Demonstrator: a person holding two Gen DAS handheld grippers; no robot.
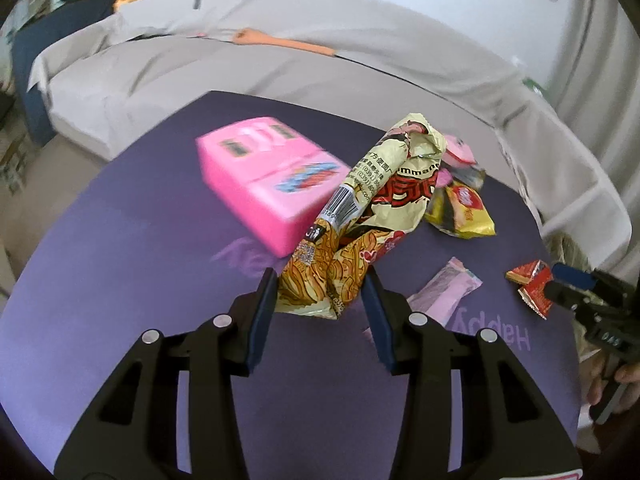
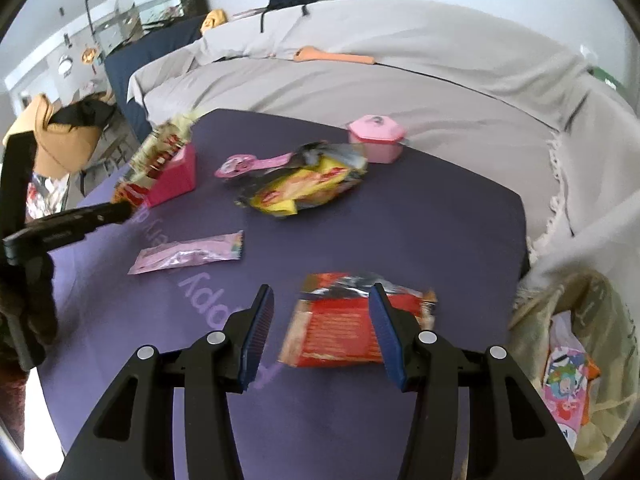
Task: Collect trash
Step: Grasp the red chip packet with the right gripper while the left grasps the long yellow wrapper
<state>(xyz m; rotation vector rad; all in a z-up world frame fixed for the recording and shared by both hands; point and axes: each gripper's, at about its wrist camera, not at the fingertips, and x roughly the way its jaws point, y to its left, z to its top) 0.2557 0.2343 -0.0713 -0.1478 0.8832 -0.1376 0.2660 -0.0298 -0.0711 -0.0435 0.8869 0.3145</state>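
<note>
My left gripper (image 1: 320,276) is shut on the lower end of a crumpled cream-and-red noodle wrapper (image 1: 372,208), which stands up between its pads. The right wrist view shows that gripper (image 2: 120,212) at the far left, holding the wrapper (image 2: 160,152) above the table. My right gripper (image 2: 322,290) is open over a red snack wrapper (image 2: 344,328) lying flat on the purple table (image 2: 440,232). Its right finger covers part of the wrapper and its left finger is clear of it. A yellow wrapper (image 2: 304,188) and a pink sachet (image 2: 188,254) lie further out.
A pink box (image 1: 264,184) sits just left of the noodle wrapper. A pink toy pot (image 2: 376,140) and a pink toy spoon (image 2: 248,164) rest near the far edge. A cream bag (image 2: 600,304) holding colourful packets hangs off the table's right side. A grey-covered sofa (image 2: 400,80) wraps behind.
</note>
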